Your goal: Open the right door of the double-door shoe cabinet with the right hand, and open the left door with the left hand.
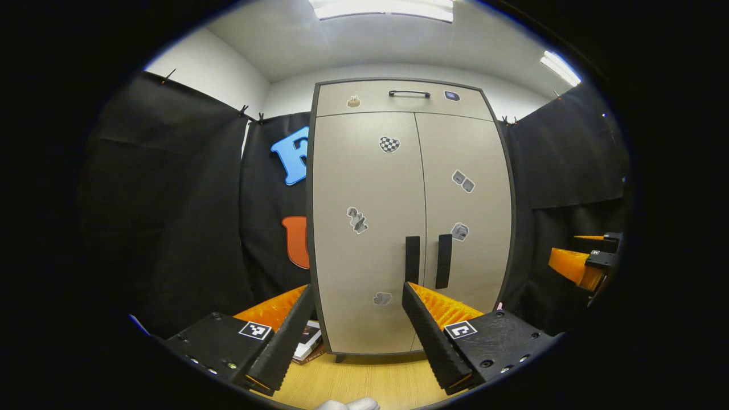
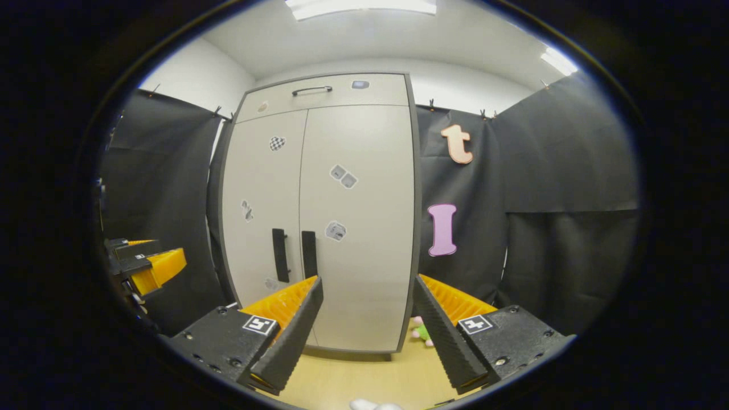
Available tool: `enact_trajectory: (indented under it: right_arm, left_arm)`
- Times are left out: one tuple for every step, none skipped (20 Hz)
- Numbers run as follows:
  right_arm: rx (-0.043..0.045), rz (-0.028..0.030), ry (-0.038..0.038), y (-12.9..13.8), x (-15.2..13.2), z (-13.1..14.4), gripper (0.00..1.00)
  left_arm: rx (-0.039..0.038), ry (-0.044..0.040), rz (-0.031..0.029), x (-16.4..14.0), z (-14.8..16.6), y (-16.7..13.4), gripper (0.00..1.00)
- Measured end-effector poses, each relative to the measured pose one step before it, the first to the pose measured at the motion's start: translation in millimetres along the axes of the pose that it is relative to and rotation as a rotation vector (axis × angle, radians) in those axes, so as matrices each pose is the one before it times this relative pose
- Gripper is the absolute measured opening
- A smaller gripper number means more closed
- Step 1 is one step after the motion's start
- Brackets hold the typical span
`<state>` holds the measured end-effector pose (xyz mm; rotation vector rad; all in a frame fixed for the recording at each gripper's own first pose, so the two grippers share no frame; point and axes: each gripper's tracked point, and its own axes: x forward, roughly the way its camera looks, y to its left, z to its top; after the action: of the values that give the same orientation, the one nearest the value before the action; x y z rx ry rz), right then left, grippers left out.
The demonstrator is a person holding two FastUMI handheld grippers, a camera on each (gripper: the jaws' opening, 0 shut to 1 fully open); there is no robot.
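A tall beige shoe cabinet stands ahead on the wooden floor, both doors closed. Two dark vertical handles sit side by side at the middle seam: the left door handle and the right door handle. My left gripper is open, a short way in front of the left door, with its right fingertip just under the left handle. My right gripper is open too, facing the right door, clear of it. Each gripper also appears at the edge of the other's view: the right gripper, the left gripper.
A drawer with a horizontal handle tops the cabinet. Stickers dot the doors. A book or box lies on the floor at the cabinet's left foot. A small pink and green toy lies at its right foot. Black cloth walls flank both sides.
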<state>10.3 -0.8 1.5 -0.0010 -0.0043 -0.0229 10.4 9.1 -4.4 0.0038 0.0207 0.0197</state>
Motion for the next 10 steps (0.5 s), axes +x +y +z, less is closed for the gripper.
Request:
enact_trajectory:
  right_arm:
    - [0.00067,-0.00107,-0.00454,-0.03,0.95,-0.13,1.0]
    - [0.00004,-0.00043,0.00133,0.63,1.77,0.58,0.98]
    - [-0.00026,0.00128,0.00327,0.84,0.69,-1.99,1.0]
    - [0.00093,0.00054,0.00248,1.46,2.23,-0.8,1.0]
    - [-0.00044,0.00231,0.00497,2.11,4.71,-1.62,1.0]
    - [-0.00168,0.00044,0.00146,2.19,3.95,-0.47,0.98]
    - [-0.00115,0.00179,0.00087,2.91,4.12,-1.77,0.98]
    - [-0.00093,0.00195,0.00192,2.59,5.02,-1.85,0.98]
    - [-0.00098,0.0009,0.0058,3.34,6.54,-2.57,0.98]
    - [0.00038,0.00277,0.00155,4.17,7.35,-1.42,0.98]
  left_arm:
    - [0.00396,-0.0022,0.00307,0.96,0.45,1.45,0.94]
    - [0.00286,-0.00033,0.00029,1.39,0.13,0.6,0.94]
    - [0.0016,0.00065,-0.00128,0.69,-0.49,0.08,0.94]
    - [0.00103,-0.00091,-0.00157,0.83,-0.72,-0.36,0.94]
    - [0.00107,0.00152,-0.00045,0.68,-0.54,0.5,0.94]
    - [0.00109,0.00132,0.0003,-0.41,-1.03,0.45,0.94]
    - [0.00195,0.00278,0.00024,-0.3,-2.09,0.59,0.94]
    - [0.00318,0.00281,0.00164,-0.01,-1.74,1.24,0.94]
    - [0.00317,0.00333,0.00588,-0.28,-1.74,3.53,0.94]
    - [-0.00029,0.00441,0.00303,-0.89,-2.35,2.43,0.94]
